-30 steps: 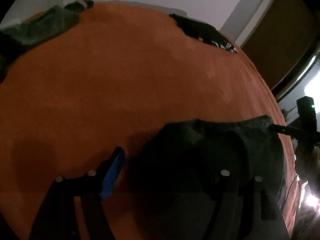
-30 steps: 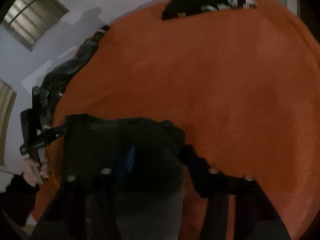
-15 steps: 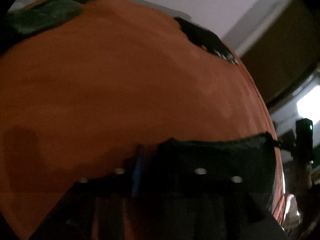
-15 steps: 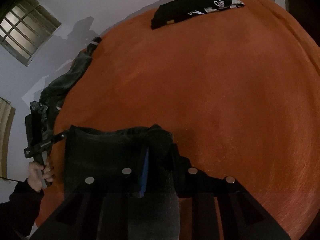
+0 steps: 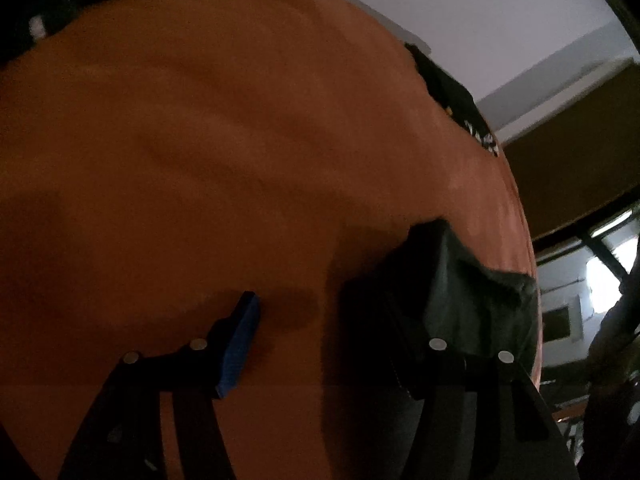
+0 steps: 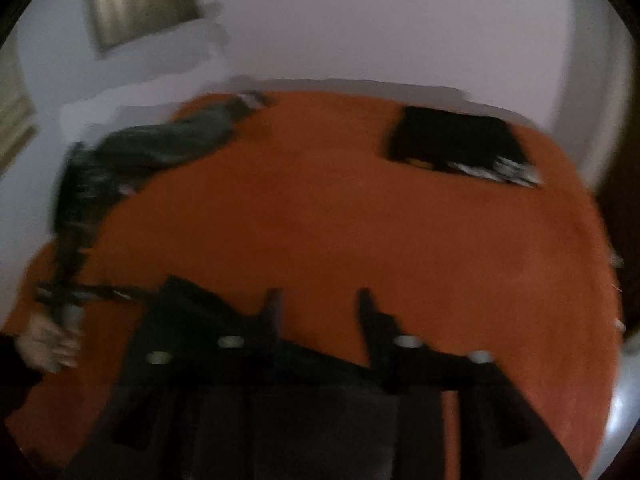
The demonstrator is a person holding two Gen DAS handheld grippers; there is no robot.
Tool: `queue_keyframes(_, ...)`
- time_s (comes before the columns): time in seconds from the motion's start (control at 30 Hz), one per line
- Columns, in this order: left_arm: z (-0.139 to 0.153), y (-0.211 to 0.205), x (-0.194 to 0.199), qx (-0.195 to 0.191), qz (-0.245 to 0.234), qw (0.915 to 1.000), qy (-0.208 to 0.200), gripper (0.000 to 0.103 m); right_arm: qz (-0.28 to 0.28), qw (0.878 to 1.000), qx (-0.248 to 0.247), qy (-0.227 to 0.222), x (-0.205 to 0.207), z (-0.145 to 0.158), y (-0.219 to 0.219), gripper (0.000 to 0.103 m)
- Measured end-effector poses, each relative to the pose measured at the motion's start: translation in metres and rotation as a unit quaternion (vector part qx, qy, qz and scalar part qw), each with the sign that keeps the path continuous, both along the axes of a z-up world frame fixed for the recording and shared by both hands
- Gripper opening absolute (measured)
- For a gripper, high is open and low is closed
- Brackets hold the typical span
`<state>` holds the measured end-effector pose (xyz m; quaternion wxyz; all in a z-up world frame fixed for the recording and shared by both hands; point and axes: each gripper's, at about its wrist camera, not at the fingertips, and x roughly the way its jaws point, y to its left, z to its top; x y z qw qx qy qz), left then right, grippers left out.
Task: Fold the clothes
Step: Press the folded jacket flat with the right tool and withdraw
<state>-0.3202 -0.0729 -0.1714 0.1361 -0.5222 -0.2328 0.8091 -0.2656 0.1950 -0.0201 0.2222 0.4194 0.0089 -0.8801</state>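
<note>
Two grippers: both over an orange bedspread (image 5: pixel 200 152), each held by the person.
Left gripper (image 5: pixel 340 320): jaws spread and opening; the blue pad (image 5: pixel 238 344) of one finger is bare, with orange cover showing in the gap.
Left gripper's other finger (image 5: pixel 436 344): a corner of the dark garment (image 5: pixel 472 292) lies draped against and over it; no pinch is visible.
Right gripper (image 6: pixel 318 304): jaws apart and opening; orange cover shows between the two fingertips, nothing pressed between them.
Dark garment, right wrist view (image 6: pixel 192 312): on the bedspread at the near edge, beside and under the left-hand finger of the right gripper, reaching toward the left gripper (image 6: pixel 92 294) at the frame's left.
Left hand (image 6: pixel 44 344): wrapped round the left gripper's handle, dark sleeve behind it.
Folded black garment (image 6: pixel 456 142): lying flat near the far edge of the bed, white print at its near corner; well apart from both grippers.
Grey-green clothes (image 6: pixel 160 148): heaped loosely along the bed's far left edge by the wall.
Sharpness: the right wrist view is blurred, so fine detail of the cloth cannot be told.
</note>
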Motion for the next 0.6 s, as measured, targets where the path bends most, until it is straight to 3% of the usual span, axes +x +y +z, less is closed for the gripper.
queue_keyframes(0.1,-0.003,0.004,0.004,0.004,0.0,1.0,0.008,0.062,0.102,0.991,-0.016,-0.08,-0.033,-0.023,-0.065,0.061)
queue_keyframes(0.17,-0.002,0.0,0.01,0.019,0.007,0.9997,0.012,0.062,0.142,0.983,-0.002,-0.113,-0.054,-0.04,-0.102,0.061)
queue_keyframes(0.3,0.002,-0.011,0.022,0.086,0.006,0.9956,0.036,0.062,0.158,0.965,0.008,-0.208,-0.1,-0.081,-0.167,0.06)
queue_keyframes(0.37,-0.001,-0.007,0.021,0.083,-0.003,0.9959,0.037,0.062,0.149,0.957,0.021,-0.246,-0.114,-0.1,-0.185,0.045)
queue_keyframes(0.47,-0.002,-0.001,0.023,0.082,-0.028,0.9957,0.035,0.061,0.148,0.951,0.037,-0.269,-0.121,-0.117,-0.199,0.012)
queue_keyframes(0.53,-0.003,0.01,0.025,0.067,-0.043,0.996,0.041,0.041,0.142,0.955,0.031,-0.26,-0.121,-0.115,-0.198,0.007)
queue_keyframes(0.6,-0.007,0.016,0.029,0.054,-0.044,0.9965,0.046,0.034,0.115,0.962,-0.026,-0.246,-0.124,-0.103,-0.184,0.0)
